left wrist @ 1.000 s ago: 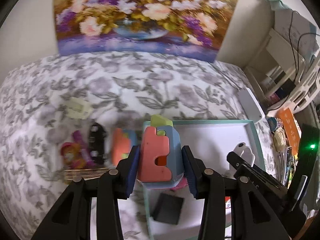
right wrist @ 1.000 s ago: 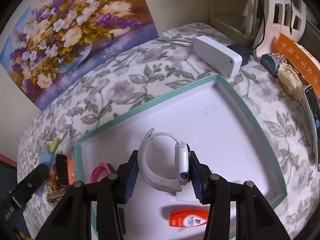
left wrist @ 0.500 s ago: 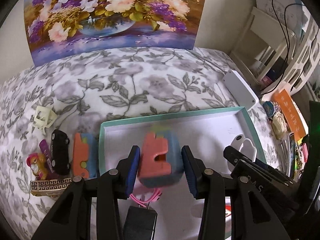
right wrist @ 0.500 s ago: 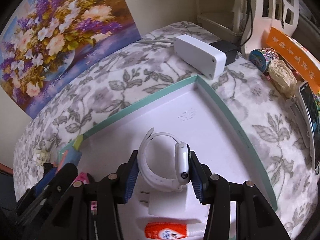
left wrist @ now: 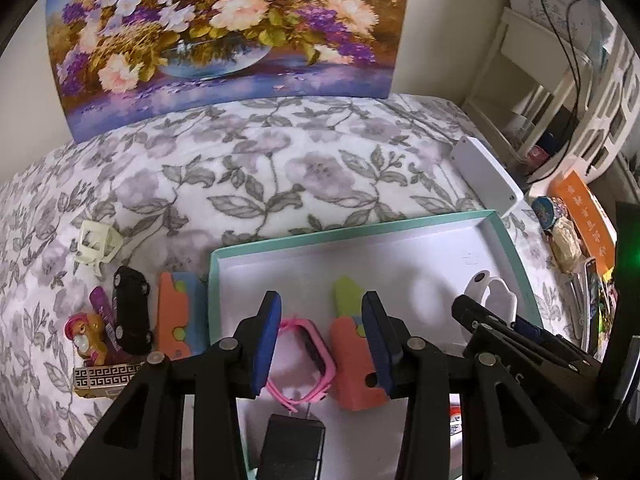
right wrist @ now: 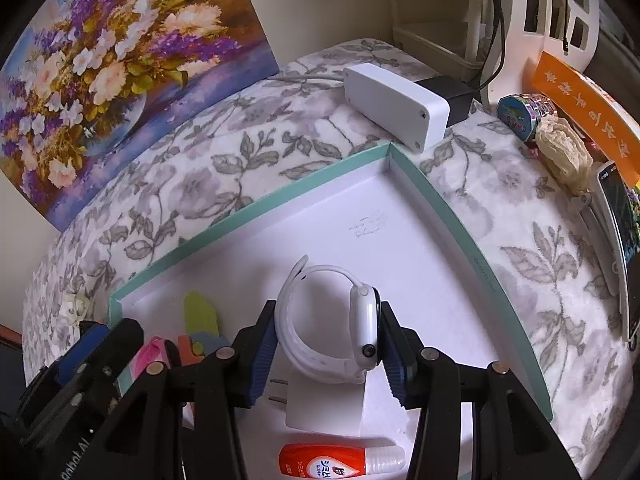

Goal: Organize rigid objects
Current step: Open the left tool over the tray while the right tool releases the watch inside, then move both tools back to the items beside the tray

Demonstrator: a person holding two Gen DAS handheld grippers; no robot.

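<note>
A shallow tray lies on a bed, with a painting propped against the wall behind. Inside the tray, a foam block toy lies right of a strapped watch, a charger plug nearer; a second watch sits farther right. Left of the tray on the bed lie another foam block, a toy car and a small figurine. A box rests past the tray's far right corner

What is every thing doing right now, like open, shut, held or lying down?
left tongs, open, gripping nothing
right tongs, shut on white watch
toy knife, blade out, lying in tray
pink watch, lying in tray
black toy car, lying outside tray
</note>
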